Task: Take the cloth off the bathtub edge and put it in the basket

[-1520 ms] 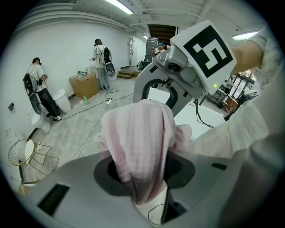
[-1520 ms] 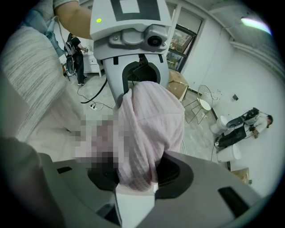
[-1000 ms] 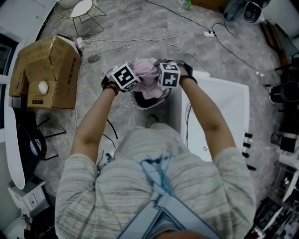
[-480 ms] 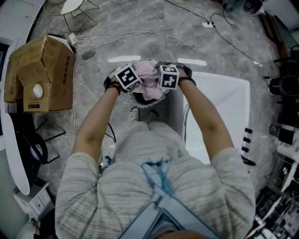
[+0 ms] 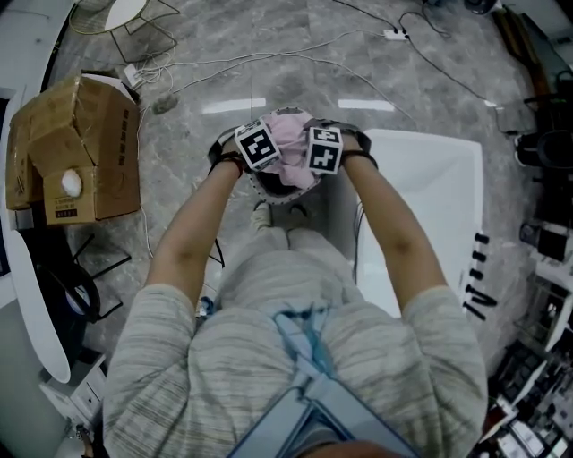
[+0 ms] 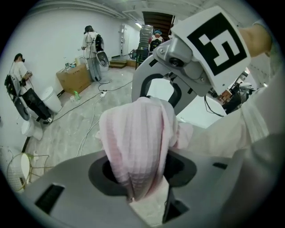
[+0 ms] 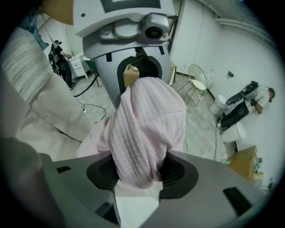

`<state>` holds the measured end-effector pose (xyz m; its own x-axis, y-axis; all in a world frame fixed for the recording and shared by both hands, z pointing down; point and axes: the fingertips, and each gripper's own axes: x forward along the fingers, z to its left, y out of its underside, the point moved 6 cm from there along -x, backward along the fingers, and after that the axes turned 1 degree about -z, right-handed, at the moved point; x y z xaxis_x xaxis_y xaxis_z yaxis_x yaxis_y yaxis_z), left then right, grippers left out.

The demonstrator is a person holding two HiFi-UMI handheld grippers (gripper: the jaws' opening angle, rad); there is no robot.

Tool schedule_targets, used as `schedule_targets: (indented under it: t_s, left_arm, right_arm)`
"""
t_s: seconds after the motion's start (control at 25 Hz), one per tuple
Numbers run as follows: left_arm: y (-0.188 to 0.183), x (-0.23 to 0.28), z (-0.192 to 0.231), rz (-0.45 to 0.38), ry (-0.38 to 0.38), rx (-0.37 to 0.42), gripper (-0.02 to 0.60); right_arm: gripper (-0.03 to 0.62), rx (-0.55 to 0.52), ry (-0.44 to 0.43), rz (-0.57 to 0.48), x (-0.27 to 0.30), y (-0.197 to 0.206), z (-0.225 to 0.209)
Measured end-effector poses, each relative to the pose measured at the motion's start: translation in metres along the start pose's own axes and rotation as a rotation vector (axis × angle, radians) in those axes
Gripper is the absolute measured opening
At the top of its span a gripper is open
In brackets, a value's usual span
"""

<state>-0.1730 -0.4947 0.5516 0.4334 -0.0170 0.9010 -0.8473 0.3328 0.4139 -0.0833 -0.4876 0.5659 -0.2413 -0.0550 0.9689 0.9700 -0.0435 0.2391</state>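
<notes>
A pink waffle-weave cloth [image 5: 291, 139] hangs bunched between my two grippers, right over the mouth of a round dark basket [image 5: 269, 190] on the floor. My left gripper [image 5: 265, 150] is shut on one fold of the cloth [image 6: 136, 147]. My right gripper [image 5: 319, 154] is shut on another fold [image 7: 144, 133]. The two grippers face each other closely, both pointing steeply down. The cloth's lower end is hidden behind the marker cubes. The white bathtub [image 5: 430, 197] lies just right of the basket.
A cardboard box [image 5: 76, 148] stands on the floor at the left. Cables [image 5: 269, 64] run across the marble floor beyond the basket. A wire chair [image 5: 134, 22] is at the top left. Other people [image 6: 22, 89] stand far off.
Both grippers have sunk together with the cloth toward the basket's mouth, and the left one has drawn closer to the right. Both grips are unchanged.
</notes>
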Motion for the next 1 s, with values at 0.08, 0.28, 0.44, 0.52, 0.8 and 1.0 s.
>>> schedule_targets:
  t_s: [0.08, 0.28, 0.44, 0.52, 0.8, 1.0]
  left_arm:
    - [0.007, 0.012, 0.000, 0.062, 0.002, -0.004, 0.225]
    - [0.013, 0.025, 0.001, 0.120, 0.003, -0.018, 0.232]
    - [0.009, 0.028, 0.003, 0.110, 0.009, -0.020, 0.232]
    - [0.009, 0.027, 0.002, 0.103, 0.016, -0.029, 0.232]
    - [0.007, 0.021, 0.003, 0.051, 0.012, -0.017, 0.232]
    - [-0.007, 0.006, 0.012, -0.047, -0.038, -0.036, 0.232]
  right_arm:
    - [0.232, 0.035, -0.013, 0.021, 0.005, 0.007, 0.001]
    - [0.239, 0.110, -0.020, 0.017, 0.005, 0.022, -0.002]
    - [0.239, 0.125, -0.021, 0.018, 0.005, 0.031, -0.004]
    - [0.239, 0.134, -0.019, 0.017, 0.005, 0.032, -0.004]
    - [0.239, 0.131, -0.008, 0.001, 0.005, 0.029, -0.004]
    - [0.239, 0.201, 0.011, -0.090, -0.006, 0.021, -0.009]
